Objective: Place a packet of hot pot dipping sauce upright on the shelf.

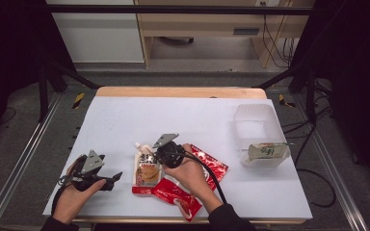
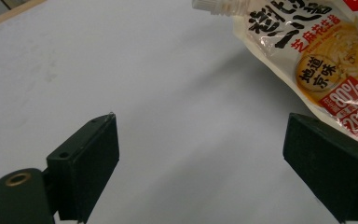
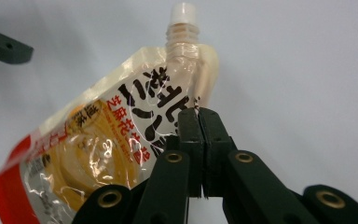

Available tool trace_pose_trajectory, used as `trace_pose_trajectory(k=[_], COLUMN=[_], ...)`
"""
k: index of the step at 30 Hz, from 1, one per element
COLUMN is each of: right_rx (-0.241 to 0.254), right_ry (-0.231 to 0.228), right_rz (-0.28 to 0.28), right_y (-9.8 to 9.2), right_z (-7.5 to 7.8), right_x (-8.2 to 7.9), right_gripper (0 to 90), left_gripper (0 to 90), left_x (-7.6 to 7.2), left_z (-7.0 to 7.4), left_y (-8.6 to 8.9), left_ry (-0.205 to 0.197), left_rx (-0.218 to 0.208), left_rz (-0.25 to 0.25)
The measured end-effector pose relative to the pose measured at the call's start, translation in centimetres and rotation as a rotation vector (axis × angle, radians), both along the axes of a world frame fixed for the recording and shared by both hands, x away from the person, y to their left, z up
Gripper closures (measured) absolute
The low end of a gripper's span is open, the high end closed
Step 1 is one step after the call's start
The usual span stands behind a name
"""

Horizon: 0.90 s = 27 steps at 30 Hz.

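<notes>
A spouted sauce pouch (image 1: 147,172) with a white cap, black lettering and a red bottom band lies near the table's front centre. My right gripper (image 1: 156,158) comes at it from the right. In the right gripper view the gripper (image 3: 198,112) is shut, and its jaws pinch the pouch's (image 3: 98,149) upper edge just below the spout. My left gripper (image 1: 116,178) rests low at the front left and points right toward the pouch. In the left gripper view it (image 2: 203,122) stands open with nothing between the jaws, and the pouch (image 2: 317,60) lies beyond its right jaw.
Two red packets lie by the right hand, one (image 1: 178,196) in front of the pouch and one (image 1: 214,167) to its right. A clear plastic tub (image 1: 255,122) at the right holds a pale packet (image 1: 268,151). White sheet (image 1: 183,115) covers the table.
</notes>
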State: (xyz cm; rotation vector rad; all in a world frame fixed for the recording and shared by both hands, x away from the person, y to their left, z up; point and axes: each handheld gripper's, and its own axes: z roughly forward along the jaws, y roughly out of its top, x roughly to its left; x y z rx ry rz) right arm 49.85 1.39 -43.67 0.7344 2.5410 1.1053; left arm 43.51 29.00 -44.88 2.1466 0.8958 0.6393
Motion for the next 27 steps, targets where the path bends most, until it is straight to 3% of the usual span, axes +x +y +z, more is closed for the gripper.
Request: trace_pose_trajectory(k=[5,9,13,21,27], right_rx=[0.007,0.037,0.030,0.040,0.057], right_ry=[-0.063,-0.087,-0.129,-0.150,-0.173], right_rz=[0.035,0.043,0.062,0.069,0.079], right_y=[1.1,1.3,1.3,0.1,-1.4], right_z=[2.5,4.4,6.1,7.3,7.9], right_x=[0.2,0.1,-0.1,-0.1,-0.9], right_gripper=[90.0,90.0,90.0,90.0,90.0], left_gripper=[10.7,11.7,11.7,12.5,13.4], left_x=[-0.1,-0.2,-0.4,-0.5,-0.1], left_z=[0.4,0.5,0.8,1.3,2.3], left_y=[0.8,0.7,0.6,0.7,0.3], left_ry=[-0.011,-0.011,-0.023,-0.023,-0.012], left_rx=[-0.034,-0.049,-0.060,-0.085,-0.106], left_rz=[0.024,0.013,0.007,-0.003,-0.053])
